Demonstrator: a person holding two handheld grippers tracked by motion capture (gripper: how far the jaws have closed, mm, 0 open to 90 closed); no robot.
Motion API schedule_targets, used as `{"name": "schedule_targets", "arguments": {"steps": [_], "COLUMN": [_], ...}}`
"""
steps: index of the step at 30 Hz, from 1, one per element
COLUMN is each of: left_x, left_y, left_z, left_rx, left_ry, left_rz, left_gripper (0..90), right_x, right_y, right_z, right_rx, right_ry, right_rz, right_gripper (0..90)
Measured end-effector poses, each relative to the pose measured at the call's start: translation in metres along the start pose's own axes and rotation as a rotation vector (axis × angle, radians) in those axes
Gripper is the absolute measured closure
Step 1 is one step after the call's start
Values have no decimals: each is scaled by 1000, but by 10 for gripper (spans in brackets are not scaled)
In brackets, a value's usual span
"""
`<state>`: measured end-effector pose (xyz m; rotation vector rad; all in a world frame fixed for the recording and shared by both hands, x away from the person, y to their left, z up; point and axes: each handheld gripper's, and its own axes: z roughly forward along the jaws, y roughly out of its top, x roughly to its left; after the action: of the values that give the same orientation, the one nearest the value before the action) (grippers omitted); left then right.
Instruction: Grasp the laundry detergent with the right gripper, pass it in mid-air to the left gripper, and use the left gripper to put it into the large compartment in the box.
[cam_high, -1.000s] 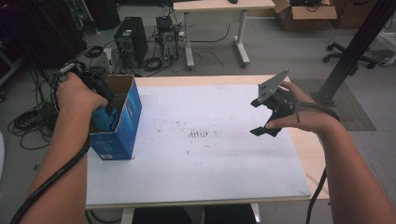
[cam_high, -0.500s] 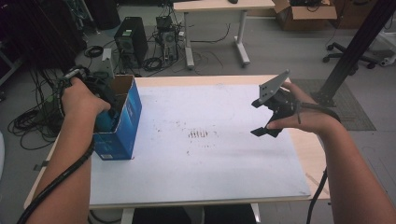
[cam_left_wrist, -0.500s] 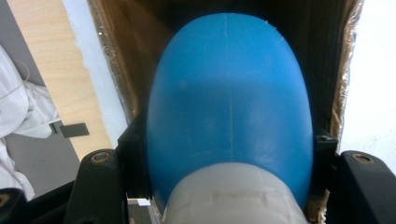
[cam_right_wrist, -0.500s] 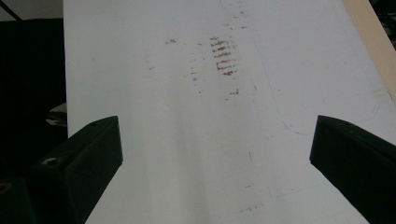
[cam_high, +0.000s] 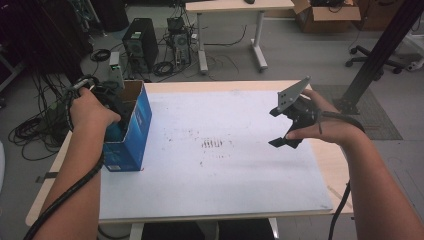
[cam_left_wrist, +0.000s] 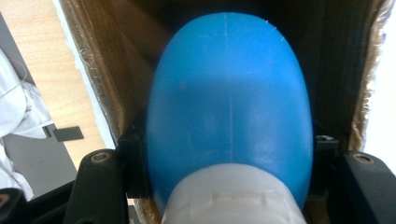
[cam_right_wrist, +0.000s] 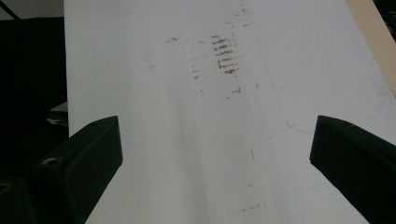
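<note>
Left forearm stretched forward along the left side, left hand (cam_high: 89, 111) wrapped over the left gripper (cam_high: 112, 107), its 2 jaws clamped shut. Right forearm angled in from the lower right, right gripper (cam_high: 281, 127) held aloft, tilted leftward, its 2 jaws spread wide.

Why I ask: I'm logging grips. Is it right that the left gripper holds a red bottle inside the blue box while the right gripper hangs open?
Not quite: the bottle is blue, not red, as the left gripper view shows. The left gripper holds it inside the blue box; the right gripper hangs open.
</note>
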<state>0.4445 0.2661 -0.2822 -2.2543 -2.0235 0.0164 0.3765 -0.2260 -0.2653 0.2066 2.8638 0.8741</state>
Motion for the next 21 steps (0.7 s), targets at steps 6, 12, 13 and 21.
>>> {"name": "schedule_targets", "arguments": {"steps": [6,12,13,21], "left_x": [0,0,0,0], "left_y": [0,0,0,0], "left_z": [5,9,10,14], "left_rx": [5,11,9,17], "left_ry": [-1,7,10,8], "left_rz": [7,6,5,9], "left_gripper": [378,378,379,378], "right_x": [0,1,1,2], "right_y": [0,1,1,-1], "right_z": [1,1,1,0], "right_rx": [0,-3,-2,1], "right_ry": [0,1,1,0], "right_rz": [1,-1,-1,-1], "right_gripper": [23,23,23,23]}}
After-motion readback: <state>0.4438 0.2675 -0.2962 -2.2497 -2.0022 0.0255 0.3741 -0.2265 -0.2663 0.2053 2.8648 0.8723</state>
